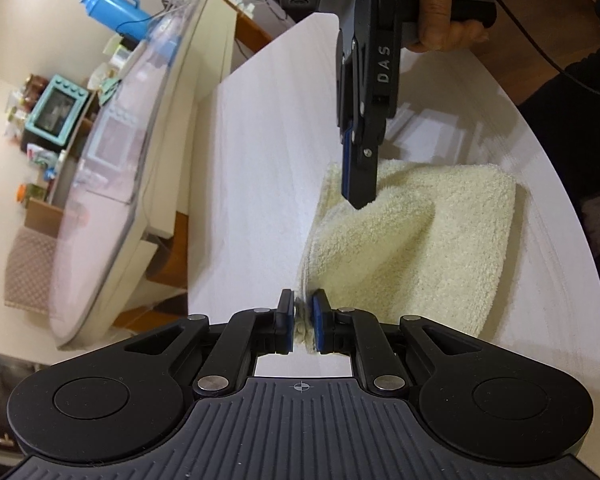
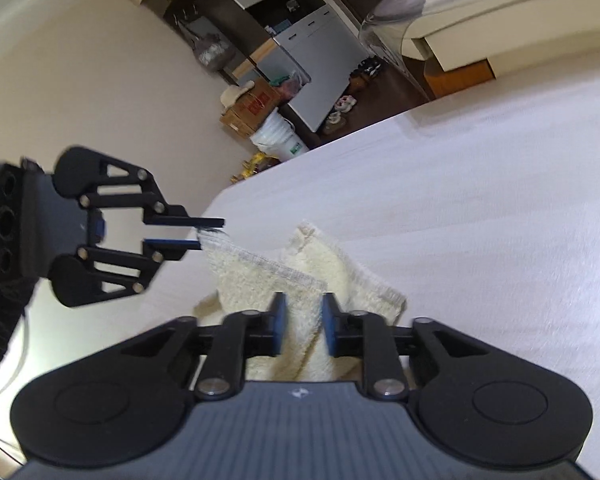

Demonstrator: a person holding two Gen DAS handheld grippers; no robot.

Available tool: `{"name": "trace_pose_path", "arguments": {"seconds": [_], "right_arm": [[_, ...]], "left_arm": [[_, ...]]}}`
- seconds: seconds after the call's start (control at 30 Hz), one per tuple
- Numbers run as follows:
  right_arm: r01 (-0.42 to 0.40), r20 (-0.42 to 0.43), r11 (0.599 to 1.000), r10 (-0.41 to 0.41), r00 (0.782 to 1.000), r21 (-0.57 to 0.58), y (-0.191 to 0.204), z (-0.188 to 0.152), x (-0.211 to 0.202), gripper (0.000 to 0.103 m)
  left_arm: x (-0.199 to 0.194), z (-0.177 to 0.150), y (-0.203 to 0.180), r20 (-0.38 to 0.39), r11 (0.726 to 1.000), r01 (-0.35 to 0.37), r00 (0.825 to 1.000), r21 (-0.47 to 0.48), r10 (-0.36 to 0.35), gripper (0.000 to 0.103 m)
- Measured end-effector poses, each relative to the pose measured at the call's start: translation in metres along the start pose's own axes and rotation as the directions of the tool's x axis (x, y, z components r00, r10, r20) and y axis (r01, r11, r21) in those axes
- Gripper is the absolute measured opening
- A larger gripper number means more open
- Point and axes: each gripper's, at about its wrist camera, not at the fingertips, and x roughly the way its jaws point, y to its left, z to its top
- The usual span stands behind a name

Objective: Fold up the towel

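- The towel (image 1: 412, 248), cream-coloured terry cloth, lies partly folded on the white table (image 1: 260, 160), toward the table's curved edge.
- The left gripper (image 1: 302, 322) has its blue pads (image 1: 286, 320) drawn close together, pinching a corner of the towel; a small bunch of cloth shows in the narrow gap between them.
- In the right wrist view the left gripper (image 2: 208, 234) reaches in from the left. Its two fingers lie nearly parallel, one above the other, with a towel corner caught at the tips and lifted off the table.
- The right gripper (image 2: 303, 324) has its jaws set around a raised fold of the towel (image 2: 300, 280). A gap remains on each side between pad and cloth, so the jaws are partly spread. Whether the pads press the cloth cannot be told from this view.
- In the left wrist view the right gripper (image 1: 360, 196) points down onto the far edge of the towel, seen edge-on; its fingertips touch or pinch the cloth there.
- A person's hand (image 1: 440, 4) grips the handle of the right gripper.
- Beyond the table stand a blue jug (image 1: 116, 10) and a small turquoise oven (image 1: 56, 110) on a shelf.
- In the right wrist view, cardboard boxes (image 2: 252, 110) and a white bucket (image 2: 278, 136) sit on the floor past the table's edge.
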Motion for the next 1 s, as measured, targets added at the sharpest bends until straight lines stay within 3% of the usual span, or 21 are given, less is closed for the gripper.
{"name": "trace_pose_path", "arguments": {"seconds": [0.4,0.5,0.57,0.7,1.0], "right_arm": [[0.057,0.120,0.998,-0.054,0.991,-0.024,0.013,-0.020,-0.034,0.006],[0.083,0.097,0.996,-0.081,0.992,-0.014,0.008,-0.023,-0.028,0.007],[0.089,0.079,0.996,-0.087,0.993,-0.016,0.007,-0.023,-0.025,0.011],[0.081,0.072,0.997,-0.081,0.994,-0.003,0.009,-0.022,-0.022,0.038],[0.053,0.083,0.992,-0.062,0.995,0.116,-0.005,-0.019,-0.015,0.035]], "left_arm": [[0.036,0.011,0.013,-0.041,1.000,-0.012,0.999,-0.029,0.010,0.018],[0.050,0.012,0.018,-0.046,0.999,-0.021,0.999,-0.040,0.019,0.018],[0.055,0.012,0.020,-0.050,0.998,-0.016,0.999,-0.053,0.013,0.019],[0.062,0.010,0.019,-0.059,0.998,-0.005,0.998,-0.057,0.002,0.020],[0.064,0.007,0.011,-0.059,0.999,-0.008,0.998,-0.046,0.005,0.020]]}}
